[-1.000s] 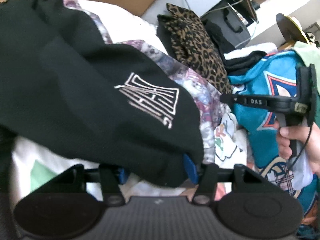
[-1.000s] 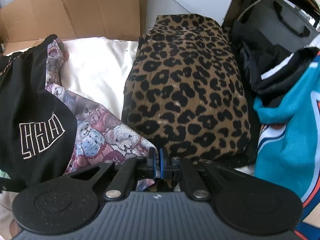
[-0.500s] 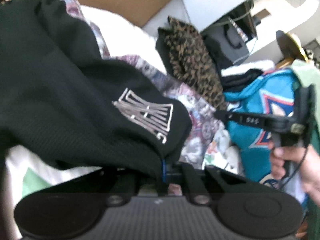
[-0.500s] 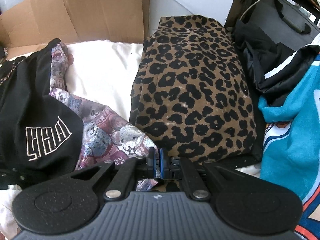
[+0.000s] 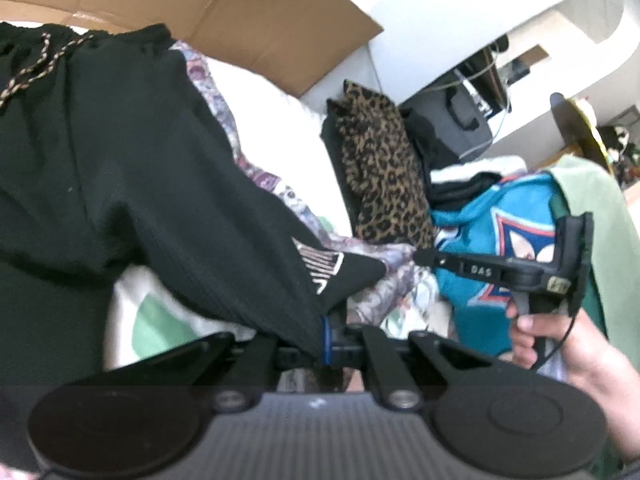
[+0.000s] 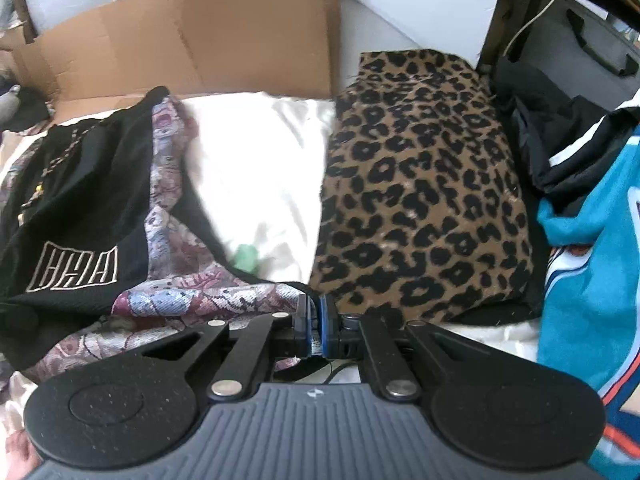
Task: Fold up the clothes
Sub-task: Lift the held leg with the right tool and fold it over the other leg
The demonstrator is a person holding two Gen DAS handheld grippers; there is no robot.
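Black shorts (image 5: 132, 184) with a pale block logo and a patterned tapestry side panel (image 6: 160, 184) lie spread over a white cloth. My left gripper (image 5: 330, 340) is shut on the hem of the black shorts near the logo. My right gripper (image 6: 316, 330) is shut on the tapestry edge of the same shorts; it also shows from the side in the left wrist view (image 5: 424, 257). The shorts' drawstring waistband (image 5: 36, 60) lies far left.
A folded leopard-print garment (image 6: 424, 192) lies right of the white cloth (image 6: 260, 168). A teal jersey (image 6: 592, 240) and black clothes (image 6: 560, 148) pile at the right. Cardboard (image 6: 192, 36) stands behind. A pale green garment (image 5: 592, 216) hangs at the right.
My left gripper closed on the shorts' hem and drew it back, stretching the fabric. The right gripper stayed shut on the tapestry edge, pulling slightly back.
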